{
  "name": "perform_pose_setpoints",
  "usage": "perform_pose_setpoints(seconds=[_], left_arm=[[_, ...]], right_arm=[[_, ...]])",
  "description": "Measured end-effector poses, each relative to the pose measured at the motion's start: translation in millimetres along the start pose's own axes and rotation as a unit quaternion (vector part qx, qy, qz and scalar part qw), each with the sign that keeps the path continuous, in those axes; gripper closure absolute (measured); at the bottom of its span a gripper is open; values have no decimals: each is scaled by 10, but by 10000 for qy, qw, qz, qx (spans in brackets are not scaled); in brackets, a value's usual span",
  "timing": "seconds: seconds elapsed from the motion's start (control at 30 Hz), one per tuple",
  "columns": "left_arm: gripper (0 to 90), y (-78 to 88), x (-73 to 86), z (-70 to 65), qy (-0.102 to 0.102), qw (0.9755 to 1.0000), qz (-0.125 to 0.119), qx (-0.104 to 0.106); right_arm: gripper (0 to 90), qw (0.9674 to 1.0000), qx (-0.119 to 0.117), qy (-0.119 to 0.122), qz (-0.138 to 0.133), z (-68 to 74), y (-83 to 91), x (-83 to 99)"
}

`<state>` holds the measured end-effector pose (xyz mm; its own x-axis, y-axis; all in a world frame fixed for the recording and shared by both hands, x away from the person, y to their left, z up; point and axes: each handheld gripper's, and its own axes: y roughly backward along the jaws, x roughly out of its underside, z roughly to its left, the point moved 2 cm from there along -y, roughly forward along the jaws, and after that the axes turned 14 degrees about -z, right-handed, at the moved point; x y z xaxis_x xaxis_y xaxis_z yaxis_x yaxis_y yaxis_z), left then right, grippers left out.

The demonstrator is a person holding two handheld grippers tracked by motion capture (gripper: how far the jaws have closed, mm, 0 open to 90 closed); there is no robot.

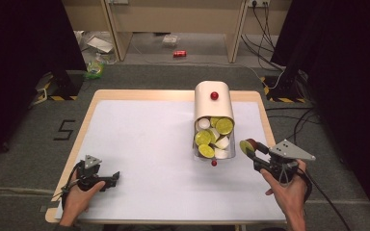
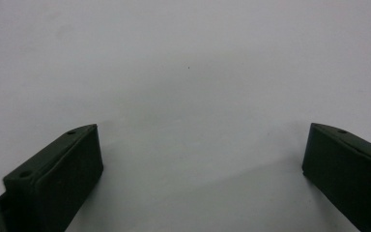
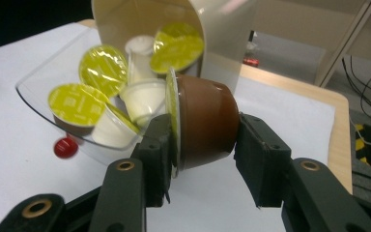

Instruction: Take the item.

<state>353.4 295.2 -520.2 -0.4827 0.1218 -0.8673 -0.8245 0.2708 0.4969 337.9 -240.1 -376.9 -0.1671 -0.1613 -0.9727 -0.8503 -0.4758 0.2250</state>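
Note:
A brown coffee capsule [image 3: 205, 121] with a yellow-green foil lid sits sideways between the jaws of my right gripper [image 3: 203, 140], which is shut on it. In the high view that capsule [image 1: 248, 145] and the right gripper [image 1: 252, 150] hover just right of the open capsule box [image 1: 214, 103]. The box is cream with a clear tray front [image 3: 38, 104], and several green-lidded and white capsules [image 1: 214, 136] lie inside. My left gripper [image 1: 112, 179] rests at the table's front left, jaws wide apart over bare white tabletop [image 2: 188, 87], nothing between them.
A small red knob [image 1: 214, 163] marks the tray's front edge, and another [image 1: 214, 95] sits on the box top. The wooden table edge [image 1: 270, 130] runs close to my right hand. Cables [image 1: 303, 120] lie on the floor to the right.

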Motion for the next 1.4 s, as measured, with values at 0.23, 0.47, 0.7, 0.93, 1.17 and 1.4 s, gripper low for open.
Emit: perform_pose_setpoints(seconds=[0.23,0.47,0.7,0.93,1.17,1.4], left_arm=[[0,1,0,0,-8,10000,5,-1],[0,1,0,0,-7,10000,5,0],[0,-1,0,-1,-1,10000,0,-2],[0,1,0,0,-9,10000,5,-2],[0,1,0,0,-9,10000,5,-1],[0,1,0,0,-8,10000,6,1]], right_arm=[[582,9996,151,-62,216,-97,16,196],[581,9981,281,-248,498,-205,26,459],[581,9966,242,-305,732,-198,-8,631],[581,9954,151,-291,900,-165,-69,733],[581,9938,101,-293,1066,-161,-114,834],[581,9928,98,-321,1151,-163,-132,884]])
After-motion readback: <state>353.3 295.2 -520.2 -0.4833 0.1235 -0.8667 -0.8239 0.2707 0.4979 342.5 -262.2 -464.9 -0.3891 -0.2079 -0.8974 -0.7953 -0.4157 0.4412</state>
